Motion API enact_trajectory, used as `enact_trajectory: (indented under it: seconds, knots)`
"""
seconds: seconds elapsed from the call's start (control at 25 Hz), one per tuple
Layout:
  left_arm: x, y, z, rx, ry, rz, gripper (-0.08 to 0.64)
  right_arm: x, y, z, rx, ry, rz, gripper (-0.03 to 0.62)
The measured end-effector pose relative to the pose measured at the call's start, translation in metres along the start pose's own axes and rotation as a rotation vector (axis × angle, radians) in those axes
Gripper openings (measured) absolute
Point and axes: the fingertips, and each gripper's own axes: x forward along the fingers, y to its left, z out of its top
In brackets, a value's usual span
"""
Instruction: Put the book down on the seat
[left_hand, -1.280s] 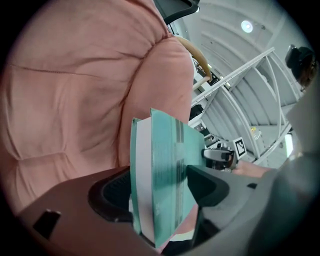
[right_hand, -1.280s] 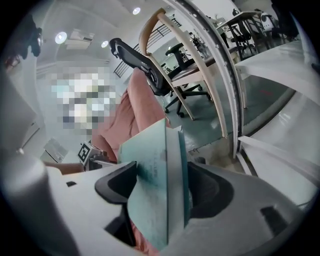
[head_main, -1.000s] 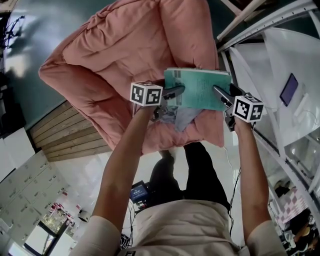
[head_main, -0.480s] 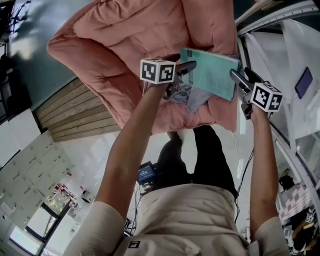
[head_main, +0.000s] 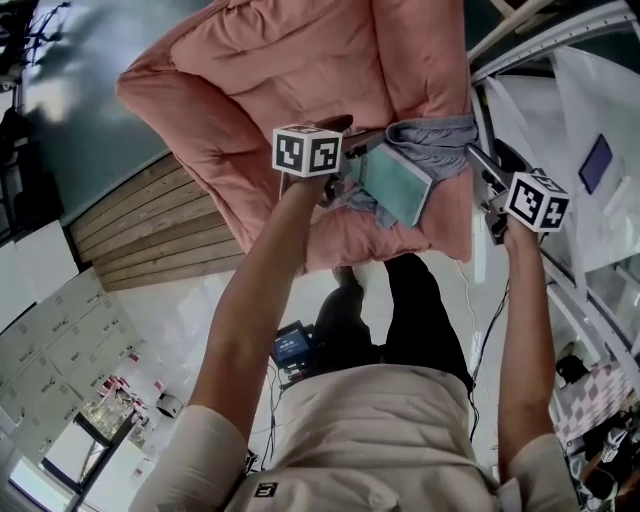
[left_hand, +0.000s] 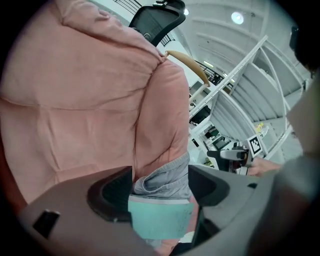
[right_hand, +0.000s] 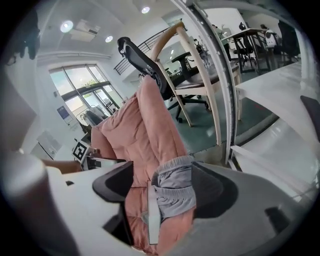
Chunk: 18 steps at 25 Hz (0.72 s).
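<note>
Quilted matt cloth seat, paper book (smooth cover), soft cloth garment

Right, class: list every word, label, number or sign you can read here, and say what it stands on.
None can be read.
Teal book: any cover print is too small and blurred to read.
Marker cubes: black-and-white square patterns only, no letters or numbers.
</note>
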Motion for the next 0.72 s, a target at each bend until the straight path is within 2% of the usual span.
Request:
enact_trajectory:
  seconds: [0.2,0.36,0.56,0.68,0.72]
  knots:
    - [-0.034,-0.027,0.022,0.043,-0.065,-0.019,0.324,-0.021,0.029,0.015,-0.013,-0.048,0.020,0.327]
    - [-0.071,-0.062,0.043,0.092,-0.132,-0.056,0.324,-0.048,0.060,0.029,-0.021,-0.107,0.050,0.270]
    - [-0.126,-0.114,0.070,0.180,-0.223,-0.105,0.324,-0.091,0.107,0.045,-0.057,-0.177,0.107,0.140]
    - [-0.164,-0.147,0.082,0.237,-0.274,-0.139,0.322,-0.120,0.140,0.057,-0.080,-0.229,0.151,0.007]
    - [-0.178,-0.157,0.085,0.258,-0.288,-0.149,0.322,-0.130,0.154,0.062,-0.090,-0.244,0.167,-0.012]
